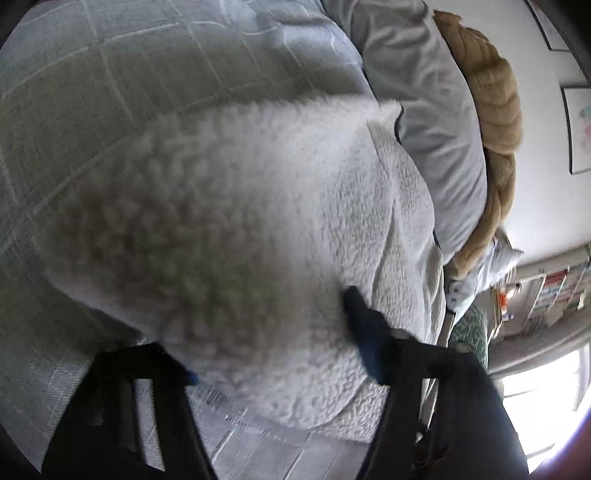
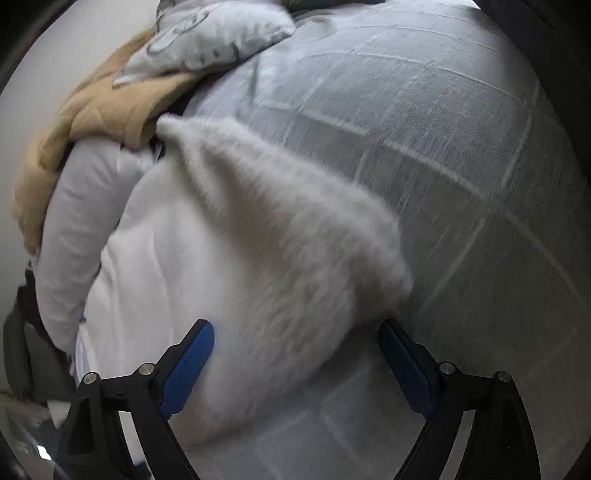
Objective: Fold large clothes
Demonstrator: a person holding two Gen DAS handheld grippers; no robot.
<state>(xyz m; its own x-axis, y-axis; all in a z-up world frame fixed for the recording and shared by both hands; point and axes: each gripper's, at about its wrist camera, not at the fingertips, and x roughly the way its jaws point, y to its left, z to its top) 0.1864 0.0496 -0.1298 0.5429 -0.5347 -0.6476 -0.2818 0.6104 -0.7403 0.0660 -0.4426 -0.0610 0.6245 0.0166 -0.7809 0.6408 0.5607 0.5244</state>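
Observation:
A white fleece garment (image 1: 240, 206) lies bunched on a grey checked bedspread (image 1: 110, 74). In the left wrist view my left gripper (image 1: 267, 332) holds a thick fold of it. The right fingertip (image 1: 352, 299) digs into the pile and the left finger is partly buried under the fleece edge. In the right wrist view the same fleece garment (image 2: 258, 229) fills the gap of my right gripper (image 2: 295, 325). Both blue pads (image 2: 192, 365) show bare faces and stand apart from the cloth, so this gripper is open.
A pale grey duvet (image 1: 424, 110) and a tan quilted blanket (image 1: 487, 96) are heaped along the bed's far side by a white wall. A printed pillow (image 2: 207, 33) lies on the tan blanket (image 2: 92, 110). A shelf with books (image 1: 546, 291) and a bright window stand beyond.

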